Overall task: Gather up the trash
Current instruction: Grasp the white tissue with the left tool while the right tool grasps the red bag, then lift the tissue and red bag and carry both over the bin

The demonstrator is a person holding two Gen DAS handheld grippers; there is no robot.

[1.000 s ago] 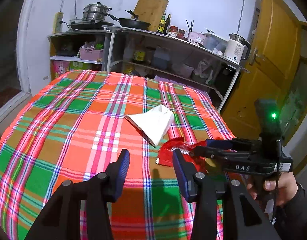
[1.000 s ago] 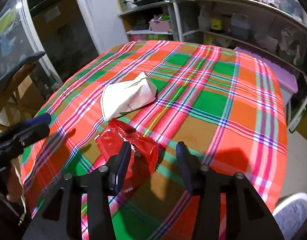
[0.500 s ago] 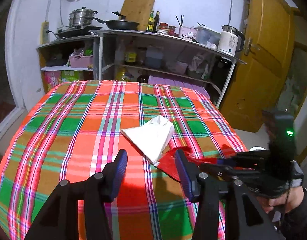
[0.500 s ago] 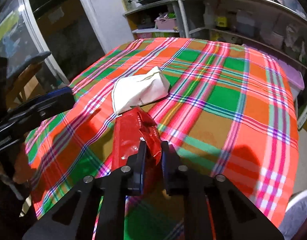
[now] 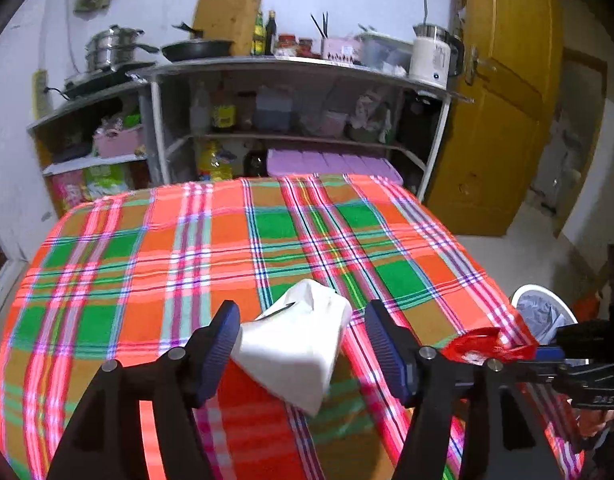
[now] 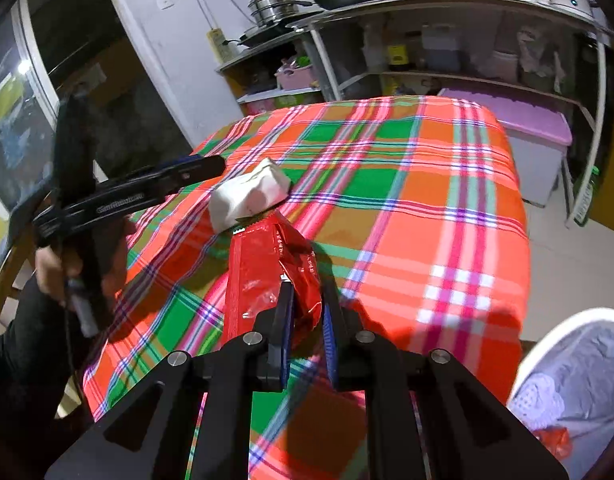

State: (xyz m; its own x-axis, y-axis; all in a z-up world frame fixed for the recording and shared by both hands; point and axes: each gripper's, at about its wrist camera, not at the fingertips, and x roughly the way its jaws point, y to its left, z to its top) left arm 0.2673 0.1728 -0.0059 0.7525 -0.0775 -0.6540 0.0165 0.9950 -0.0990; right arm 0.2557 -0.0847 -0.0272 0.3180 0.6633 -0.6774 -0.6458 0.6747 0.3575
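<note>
Right gripper [image 6: 307, 312]: your jaws pinched red wrapper [image 6: 267, 272] above plaid bench [image 6: 447, 200]. Left gripper [image 5: 303, 344]: your jaws were opening, white tissue pack [image 5: 295, 344] between them, on bench, ungripped.

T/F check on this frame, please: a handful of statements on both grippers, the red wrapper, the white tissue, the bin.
1. The right gripper is shut on the red wrapper. True.
2. The left gripper is clamped on the white tissue. False: its jaws are opening, the tissue lies between them on the plaid tablecloth, and the pads do not press on it.
3. The red wrapper is already in the bin. False: it is held in the right gripper over the tablecloth; the lined bin stands off the table's edge.
4. The tissue lies on the tablecloth. True.
5. A frying pan sits on the top shelf behind the table. True.
</note>
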